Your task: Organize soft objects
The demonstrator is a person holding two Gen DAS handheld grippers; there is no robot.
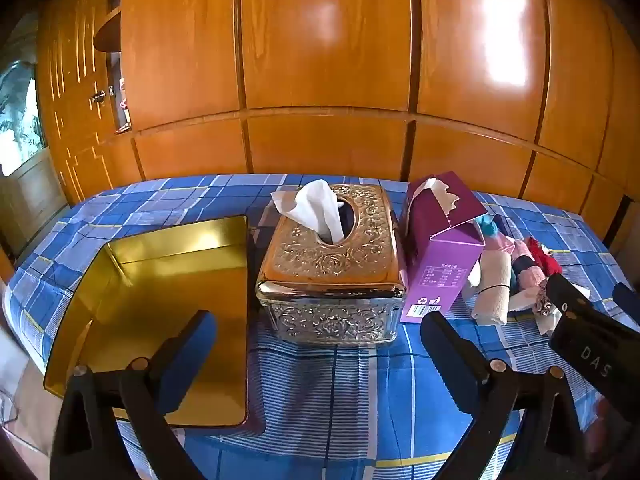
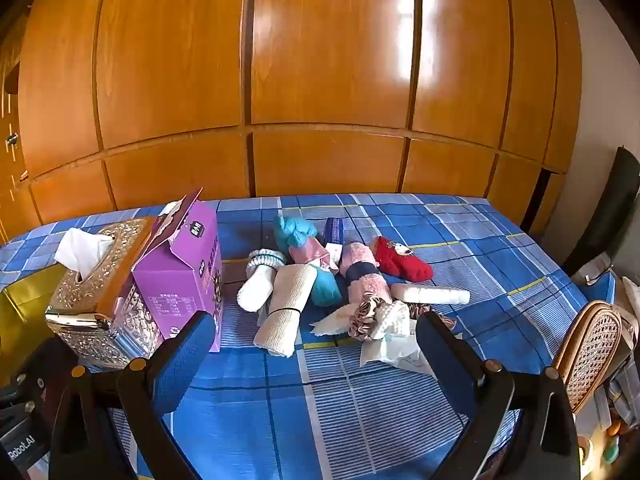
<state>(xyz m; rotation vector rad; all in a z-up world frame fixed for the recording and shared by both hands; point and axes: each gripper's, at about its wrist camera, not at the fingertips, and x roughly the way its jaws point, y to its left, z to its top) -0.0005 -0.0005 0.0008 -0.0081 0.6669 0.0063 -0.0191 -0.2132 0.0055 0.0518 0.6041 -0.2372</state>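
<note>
A heap of soft things lies on the blue checked cloth: a cream rolled towel [image 2: 285, 312], a white sock [image 2: 258, 282], a teal yarn bundle [image 2: 294, 232], a pink fuzzy roll [image 2: 362, 270], a red sock [image 2: 402, 260], a white roll [image 2: 432, 294], a satin scrunchie [image 2: 366, 318] and loose tissues [image 2: 390, 346]. My right gripper [image 2: 316, 354] is open and empty, just in front of the heap. My left gripper [image 1: 320, 350] is open and empty, before the ornate metal tissue box [image 1: 330, 264]. An empty gold tin tray [image 1: 168, 304] lies to its left.
A purple carton [image 1: 442, 248] with torn top stands between the tissue box and the heap; it also shows in the right wrist view [image 2: 182, 268]. Wooden wardrobe doors [image 2: 320, 80] rise behind the table. A wicker chair back [image 2: 590, 344] stands at the right edge.
</note>
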